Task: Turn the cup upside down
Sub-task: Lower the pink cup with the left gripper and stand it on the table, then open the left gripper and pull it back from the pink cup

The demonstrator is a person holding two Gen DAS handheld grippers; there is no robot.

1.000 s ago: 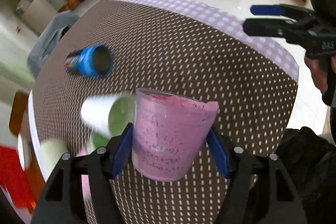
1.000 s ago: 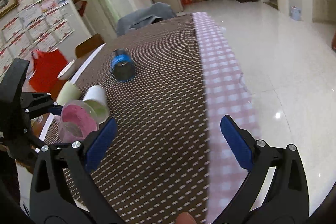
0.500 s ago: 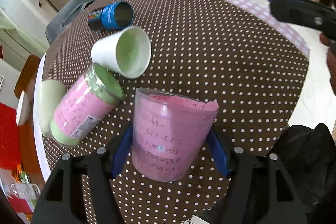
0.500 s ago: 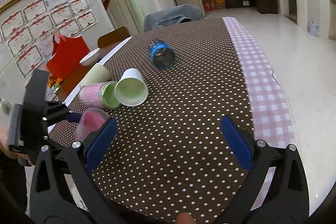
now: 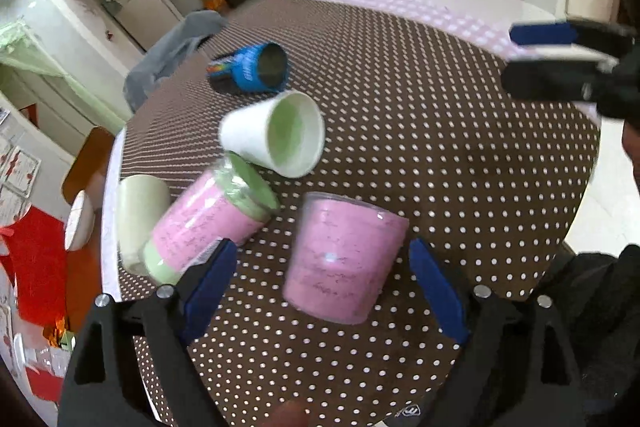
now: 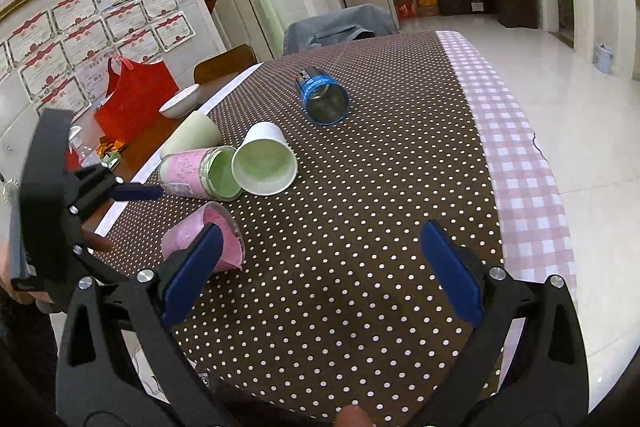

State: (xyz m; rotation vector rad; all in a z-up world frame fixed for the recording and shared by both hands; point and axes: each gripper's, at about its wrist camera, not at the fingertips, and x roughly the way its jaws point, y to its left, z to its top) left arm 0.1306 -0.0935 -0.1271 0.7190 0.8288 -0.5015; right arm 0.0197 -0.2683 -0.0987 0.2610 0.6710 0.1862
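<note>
On the dotted table (image 6: pixel 380 207), close to our edge, stands the pink cup (image 5: pixel 344 257). We judge it is upside down now, since its wide rim looks to be on the cloth and the narrow end points up, though it leans a little in the left view. It sits between the blue pads of our left tool (image 5: pixel 324 287), but the pads do not touch it. That tool is spread wide and lets the cup go, so we think the flip is done or very nearly done.

Our right tool (image 6: pixel 320 267) is spread wide too and grips nothing. It hangs over a bare part of the table, out of the way, so we think it is just waiting.

Now we count. We see five cups or jars on the table. One is the pink cup. One is a pink jar with a green inside (image 6: pixel 200 173), lying on its side. One is a white cup with a green inside (image 6: pixel 264 159), also on its side and touching the jar. One is a pale green cup (image 5: pixel 140 215) behind the jar. One is a blue can (image 6: pixel 324 99), lying apart from the rest. We also see one white bowl (image 6: pixel 180 101) and one red bag (image 6: pixel 132 99) off to the side.
</note>
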